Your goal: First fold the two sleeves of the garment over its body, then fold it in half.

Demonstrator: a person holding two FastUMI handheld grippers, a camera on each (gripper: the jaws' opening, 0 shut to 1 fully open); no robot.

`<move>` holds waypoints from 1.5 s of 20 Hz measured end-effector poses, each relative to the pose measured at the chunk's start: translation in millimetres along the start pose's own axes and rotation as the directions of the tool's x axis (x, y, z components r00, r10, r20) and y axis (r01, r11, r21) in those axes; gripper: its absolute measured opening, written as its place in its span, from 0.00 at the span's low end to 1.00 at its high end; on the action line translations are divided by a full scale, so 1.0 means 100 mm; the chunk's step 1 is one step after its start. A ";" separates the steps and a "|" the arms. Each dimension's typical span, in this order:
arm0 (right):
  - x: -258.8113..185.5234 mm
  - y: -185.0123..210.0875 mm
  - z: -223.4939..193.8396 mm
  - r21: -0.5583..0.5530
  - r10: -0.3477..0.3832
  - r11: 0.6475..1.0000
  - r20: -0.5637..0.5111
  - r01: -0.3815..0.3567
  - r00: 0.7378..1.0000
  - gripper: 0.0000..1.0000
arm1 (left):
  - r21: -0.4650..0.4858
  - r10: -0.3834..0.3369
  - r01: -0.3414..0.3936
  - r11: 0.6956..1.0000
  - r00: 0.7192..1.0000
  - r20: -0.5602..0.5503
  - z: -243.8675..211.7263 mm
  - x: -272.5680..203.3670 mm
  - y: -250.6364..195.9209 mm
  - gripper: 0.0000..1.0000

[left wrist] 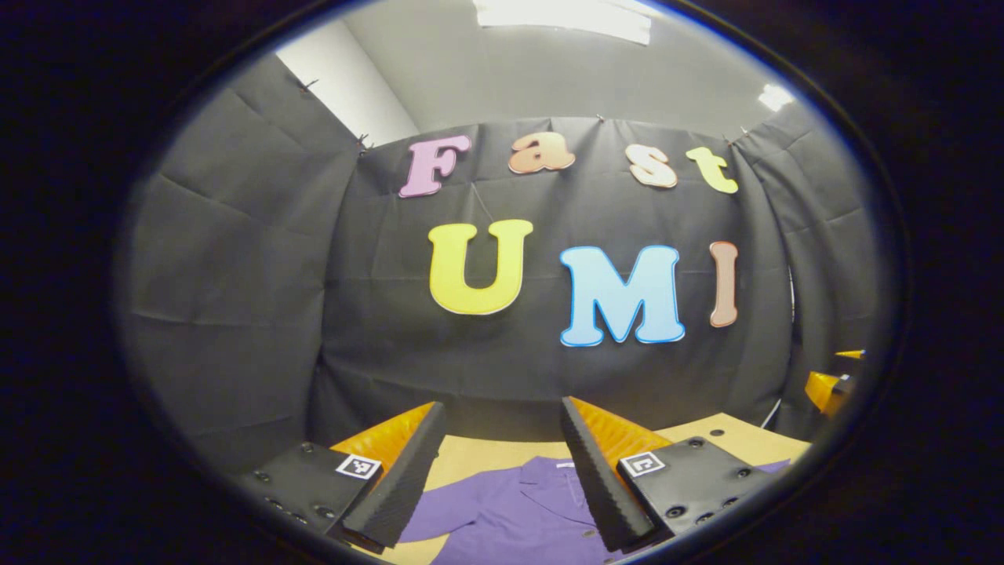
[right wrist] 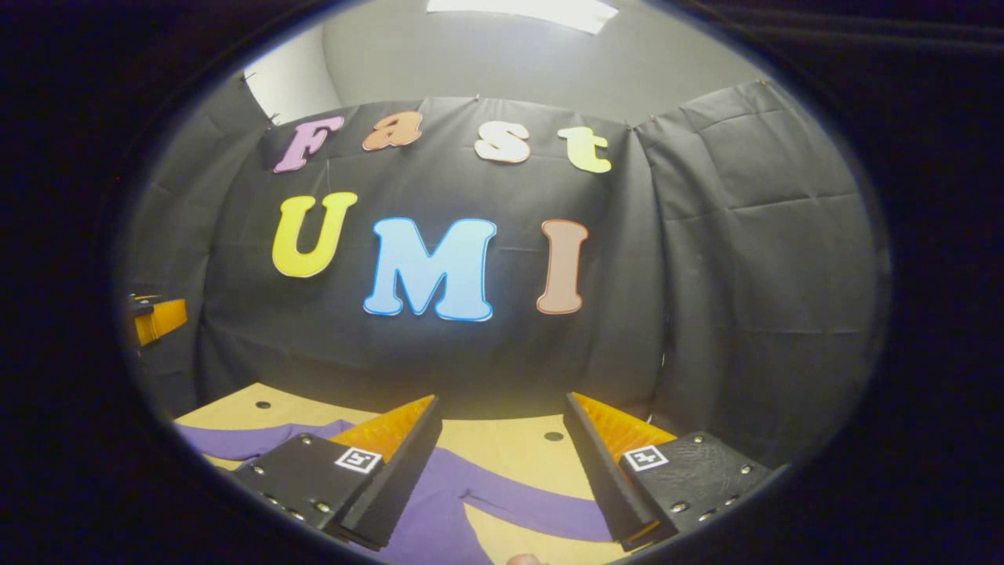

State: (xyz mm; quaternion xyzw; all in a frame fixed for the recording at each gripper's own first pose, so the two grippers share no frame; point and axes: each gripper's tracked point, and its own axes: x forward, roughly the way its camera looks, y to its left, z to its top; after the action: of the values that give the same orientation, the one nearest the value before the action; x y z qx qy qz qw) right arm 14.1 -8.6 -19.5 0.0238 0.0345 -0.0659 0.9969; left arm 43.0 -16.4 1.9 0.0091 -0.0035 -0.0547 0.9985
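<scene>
Both grippers (left wrist: 502,424) (right wrist: 502,416) agape above purple garment (left wrist: 510,510) on table (right wrist: 510,447).

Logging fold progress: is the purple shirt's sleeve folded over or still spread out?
Spread: the sleeve lies out on the table, away from the purple shirt body.

Purple buttoned cloth garment (left wrist: 510,510): flat on the tan wooden table (right wrist: 502,447).
Black cloth wall (right wrist: 486,353): behind the table's far edge.
Sleeve (right wrist: 533,508): stretched right.
</scene>
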 end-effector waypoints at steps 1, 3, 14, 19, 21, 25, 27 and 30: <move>0.00 -0.01 -0.01 -0.001 -0.003 1.000 0.000 0.003 1.000 0.96 | -0.002 -0.006 0.006 1.000 1.000 -0.007 -0.03 0.02 -0.03 0.93; 0.02 -0.01 -0.02 -0.001 -0.003 1.000 0.001 0.003 1.000 0.96 | -0.009 -0.009 0.009 1.000 1.000 -0.006 -0.03 0.04 -0.06 0.94; 0.14 -0.57 -0.54 -0.003 -0.086 0.996 -0.119 0.086 0.989 0.96 | -0.011 0.032 -0.033 0.999 0.999 -0.035 -0.16 0.03 -0.15 0.93; 0.23 -0.96 -1.02 0.013 -0.144 0.988 -0.243 0.152 0.959 0.96 | 0.012 0.056 -0.056 0.998 0.998 -0.036 -0.21 -0.01 -0.24 0.93; 0.26 -1.13 -1.28 0.019 -0.170 0.983 -0.306 0.184 0.937 0.96 | 0.015 0.073 -0.072 0.997 0.996 -0.043 -0.26 -0.03 -0.28 0.93; 0.28 -1.43 -1.79 0.012 -0.211 0.971 -0.422 0.238 0.882 0.96 | 0.021 0.102 -0.101 0.995 0.992 -0.068 -0.37 -0.10 -0.34 0.93; 0.29 -1.58 -2.05 -0.007 -0.235 0.964 -0.481 0.264 0.845 0.96 | 0.035 0.116 -0.114 0.993 0.990 -0.075 -0.40 -0.11 -0.34 0.93; 0.28 -1.80 -2.51 -0.017 -0.262 0.951 -0.580 0.310 0.772 0.97 | 0.032 0.136 -0.133 0.991 0.987 -0.085 -0.43 -0.11 -0.35 0.94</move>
State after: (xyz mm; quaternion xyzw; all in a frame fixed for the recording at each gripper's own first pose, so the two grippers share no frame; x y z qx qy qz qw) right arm 1.6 -177.7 -279.8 0.0764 0.3345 -0.2076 0.9161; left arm 28.4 -49.1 -42.1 0.0243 0.0388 0.0133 0.9989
